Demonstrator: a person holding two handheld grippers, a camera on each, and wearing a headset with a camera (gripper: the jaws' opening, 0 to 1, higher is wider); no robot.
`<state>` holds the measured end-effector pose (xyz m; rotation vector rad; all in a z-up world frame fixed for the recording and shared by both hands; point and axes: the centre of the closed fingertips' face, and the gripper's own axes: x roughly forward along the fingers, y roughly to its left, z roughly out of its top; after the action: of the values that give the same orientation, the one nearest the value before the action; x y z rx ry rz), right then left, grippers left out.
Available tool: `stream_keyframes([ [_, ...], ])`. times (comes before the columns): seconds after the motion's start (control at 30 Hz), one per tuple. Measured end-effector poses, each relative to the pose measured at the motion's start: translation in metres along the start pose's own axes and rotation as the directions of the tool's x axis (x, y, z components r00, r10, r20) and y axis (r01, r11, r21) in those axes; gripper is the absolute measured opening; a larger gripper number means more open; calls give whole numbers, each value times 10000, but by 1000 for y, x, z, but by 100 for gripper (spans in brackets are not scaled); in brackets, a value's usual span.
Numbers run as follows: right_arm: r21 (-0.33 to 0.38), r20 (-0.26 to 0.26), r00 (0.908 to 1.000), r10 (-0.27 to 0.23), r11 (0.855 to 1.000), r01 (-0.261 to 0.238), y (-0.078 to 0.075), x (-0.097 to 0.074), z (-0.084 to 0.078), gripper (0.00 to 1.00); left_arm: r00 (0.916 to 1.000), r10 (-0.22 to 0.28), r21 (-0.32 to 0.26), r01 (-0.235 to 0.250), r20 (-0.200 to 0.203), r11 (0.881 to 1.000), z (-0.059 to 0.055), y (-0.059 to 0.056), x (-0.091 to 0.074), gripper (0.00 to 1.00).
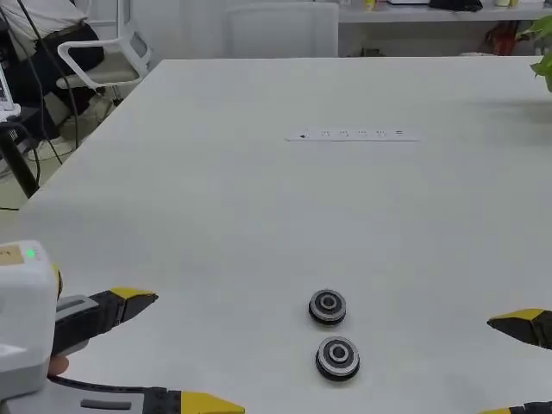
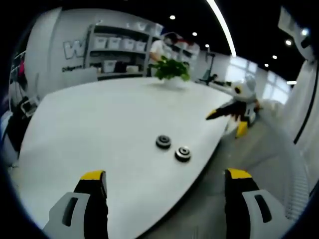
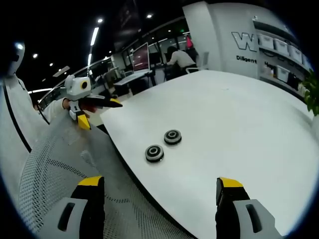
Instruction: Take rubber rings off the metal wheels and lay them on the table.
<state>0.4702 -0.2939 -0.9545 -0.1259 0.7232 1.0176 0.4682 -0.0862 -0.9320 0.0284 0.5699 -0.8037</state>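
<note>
Head view: white table (image 1: 259, 198). Two metal wheels sit near its front edge, close but apart: far wheel (image 1: 328, 307), near wheel (image 1: 337, 358), both flat on the top w/ black rubber rings (image 1: 337, 374) on them. Left gripper (image 1: 172, 349) low at bottom left, jaws wide apart, nothing btwn them. Right gripper (image 1: 517, 366) at the right edge, jaws spread, empty, well apart from the wheels. Power strip (image 1: 354, 134) lies flush mid-table, further back.

Left gripper view: left gripper (image 2: 165, 175) w/ yellow-tipped jaws gaping, holding nothing, over the table's edge. Far wheel (image 2: 163, 142) and near wheel (image 2: 183, 154) ahead on the table. Right gripper (image 2: 234, 107) comes in beyond them, off the table. Plant (image 2: 172, 69) at the table's far end.

Right gripper view: right gripper (image 3: 159, 182) has jaws fully spread, empty. Near wheel (image 3: 154, 153) by the table's edge, far wheel (image 3: 172, 137) just beyond. Left gripper (image 3: 89, 104) is across at upper left
</note>
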Motion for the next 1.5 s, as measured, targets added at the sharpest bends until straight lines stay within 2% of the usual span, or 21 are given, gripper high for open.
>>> stream_keyframes([
  [0.6, -19, 199, 9997, -104, 9999, 104, -1, -2, 4, 90, 9999, -116, 47, 116, 35, 9999, 1, -2, 0, 100],
  [0.83, -18, 435, 9991, -2, 10000, 3, 1, -3, 9, 90, 9998, 65, 297, -70, 176, 9995, 6, 0, -2, 100],
  [0.9, -43, 510, 9987, 52, 10000, -49, 2, -4, 11, 91, 10000, 54, 393, -52, -70, 9992, 4, 0, -2, 100],
  [0.93, -66, 554, 9984, 135, 9999, -132, 4, -4, 12, 92, 9998, 88, 625, -76, -196, 9980, 4, -1, -3, 100],
  [1.0, -110, 510, 9984, 245, 9997, -239, 7, -4, 13, 93, 9996, 84, 1109, -55, -258, 9938, 7, -2, -4, 100],
  [1.1, -586, 153, 9996, 218, 9981, -209, 8, -5, 10, 94, 9999, 31, 1190, -16, -122, 9929, 16, -4, -5, 100],
  [1.2, -739, 106, 9995, 293, 9969, -285, 12, -7, 13, 97, 9997, -209, 1327, 190, 125, 9910, 30, -8, -5, 100],
  [1.37, -1041, 405, 9986, 329, 9942, -285, 14, -14, 29, 98, 9978, -568, 1830, 497, 338, 9819, 51, -17, -4, 100],
  [1.5, -1367, 881, 9951, 455, 9901, -332, 17, -19, 51, 97, 9967, -711, 2172, 610, 390, 9742, 63, -19, -2, 100],
])
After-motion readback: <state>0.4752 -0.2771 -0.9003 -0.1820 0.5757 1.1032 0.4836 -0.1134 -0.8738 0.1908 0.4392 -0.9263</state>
